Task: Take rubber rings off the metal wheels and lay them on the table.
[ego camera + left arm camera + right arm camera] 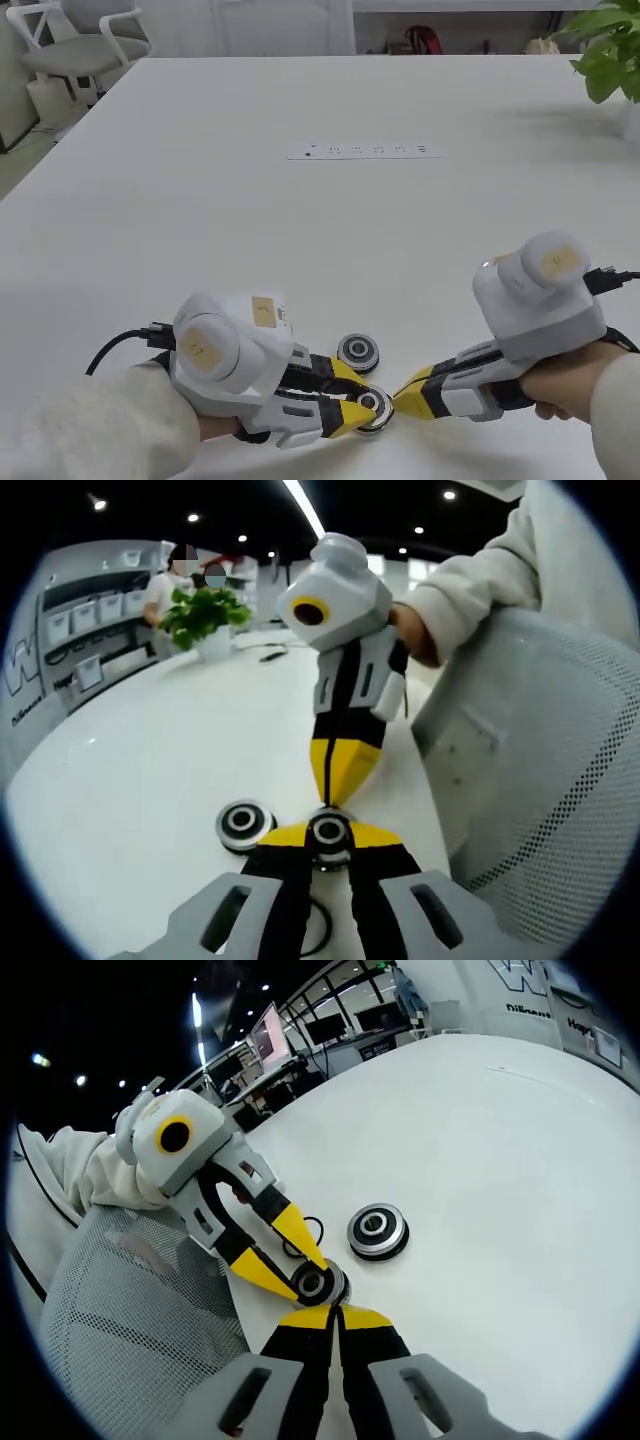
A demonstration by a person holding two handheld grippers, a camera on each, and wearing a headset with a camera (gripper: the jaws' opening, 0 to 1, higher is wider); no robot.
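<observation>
One metal wheel (318, 1282), with its dark rubber ring on, was clamped between the jaws of the left gripper (329, 836) near the front edge of the table (300, 230). The right gripper (336, 1313) was held with jaws together, the tips touching this wheel's rim. A second wheel (357, 352) was laid flat just beside.

My left tongs (362, 402) clamp a metal wheel (376, 404) near the worktop's (300, 230) front edge | my right tongs (402, 392), tips together, touch that wheel's right side | second wheel (358, 352) lies flat just behind | power strip (362, 151) mid-worktop | plant (610, 50) far right
</observation>
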